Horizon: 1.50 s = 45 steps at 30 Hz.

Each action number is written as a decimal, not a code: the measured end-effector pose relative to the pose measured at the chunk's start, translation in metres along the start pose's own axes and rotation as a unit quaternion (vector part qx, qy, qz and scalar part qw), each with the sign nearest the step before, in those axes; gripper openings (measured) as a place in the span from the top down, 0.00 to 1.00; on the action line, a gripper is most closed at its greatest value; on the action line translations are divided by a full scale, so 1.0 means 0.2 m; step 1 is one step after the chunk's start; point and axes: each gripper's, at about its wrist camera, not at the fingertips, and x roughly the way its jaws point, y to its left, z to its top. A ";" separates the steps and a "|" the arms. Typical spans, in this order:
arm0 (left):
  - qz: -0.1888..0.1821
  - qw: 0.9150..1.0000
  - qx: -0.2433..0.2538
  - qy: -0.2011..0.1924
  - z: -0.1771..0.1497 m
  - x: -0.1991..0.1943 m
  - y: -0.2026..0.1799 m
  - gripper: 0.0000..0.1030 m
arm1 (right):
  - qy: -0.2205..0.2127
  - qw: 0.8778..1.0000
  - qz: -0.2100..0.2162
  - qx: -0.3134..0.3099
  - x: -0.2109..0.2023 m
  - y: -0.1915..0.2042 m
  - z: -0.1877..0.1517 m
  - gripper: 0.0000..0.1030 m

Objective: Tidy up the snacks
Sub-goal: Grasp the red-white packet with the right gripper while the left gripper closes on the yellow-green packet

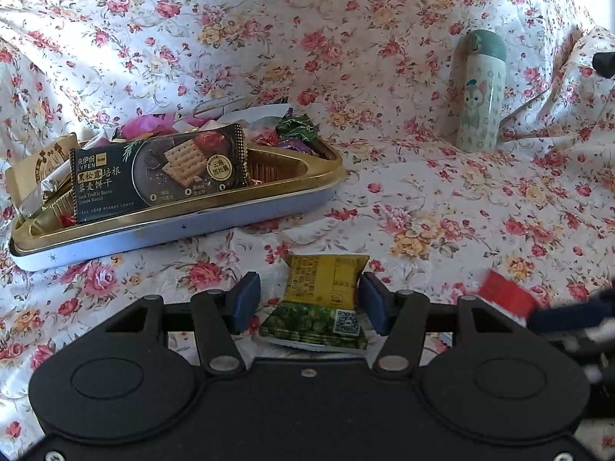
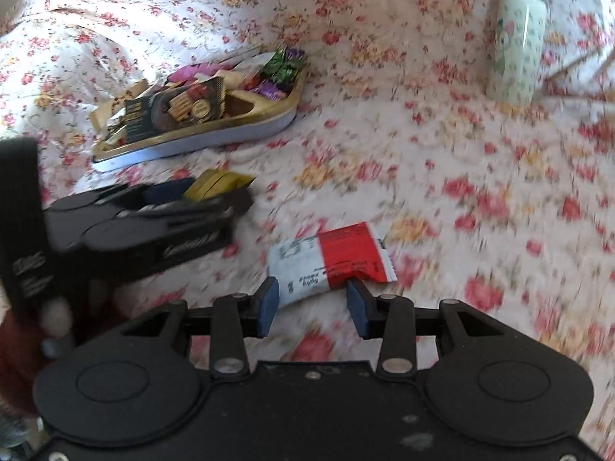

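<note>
The left gripper (image 1: 309, 301) pinches a yellow-and-green snack packet (image 1: 322, 299) between its blue pads, just in front of the gold snack tray (image 1: 269, 192). The right gripper (image 2: 312, 303) grips a red-and-white snack packet (image 2: 332, 259), farther from the tray on the floral cloth (image 1: 442, 199). A black Lyfen biscuit pack (image 1: 157, 176) leans in the tray. A mint-green bottle (image 1: 480, 92) stands well beyond the tray's tapered end.

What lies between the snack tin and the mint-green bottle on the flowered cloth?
Nothing: in the left wrist view, only bare flowered cloth runs from the snack tin to the bottle. The blurrier right wrist view agrees.
</note>
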 end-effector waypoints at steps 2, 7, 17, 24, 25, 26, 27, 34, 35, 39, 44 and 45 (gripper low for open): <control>0.000 1.000 0.000 0.000 0.00 0.00 0.00 0.40 | -0.012 1.000 -0.014 -0.015 0.03 -0.03 0.04 0.57; 0.001 1.000 0.000 0.000 0.00 0.00 0.00 0.39 | -0.038 0.995 -0.077 -0.044 0.08 -0.11 0.11 0.54; 0.002 1.000 0.000 0.000 0.00 0.00 0.00 0.39 | -0.032 0.991 -0.062 0.114 0.09 -0.21 0.14 0.47; 0.005 1.000 0.001 0.000 0.00 0.00 0.00 0.39 | -0.036 0.990 -0.081 0.111 0.17 -0.11 0.22 0.38; 0.005 1.000 0.001 0.000 0.00 0.00 0.00 0.39 | -0.037 0.990 -0.088 0.103 0.18 -0.09 0.22 0.38; 0.005 1.000 0.001 0.000 0.00 0.00 0.00 0.39 | -0.039 0.990 -0.097 0.090 0.19 -0.07 0.22 0.38; 0.005 1.000 0.001 0.000 0.00 0.00 0.00 0.39 | -0.040 0.991 -0.102 0.076 0.20 -0.07 0.22 0.40; 0.005 1.000 0.000 0.000 0.00 0.00 0.00 0.39 | -0.058 0.994 -0.089 -0.035 0.15 -0.08 0.13 0.58; 0.005 1.000 0.000 0.000 0.00 0.00 0.00 0.39 | -0.061 0.994 -0.080 -0.050 0.14 -0.10 0.12 0.58; 0.005 1.000 0.000 0.000 0.00 0.00 0.00 0.39 | -0.080 0.987 -0.052 -0.130 0.10 -0.16 0.08 0.58; 0.006 1.000 0.000 0.001 0.00 0.00 0.00 0.39 | -0.103 0.981 -0.035 -0.159 0.11 -0.21 0.04 0.57; 0.007 1.000 0.001 0.001 0.00 0.00 0.00 0.39 | -0.104 0.982 -0.035 -0.151 0.11 -0.21 0.04 0.57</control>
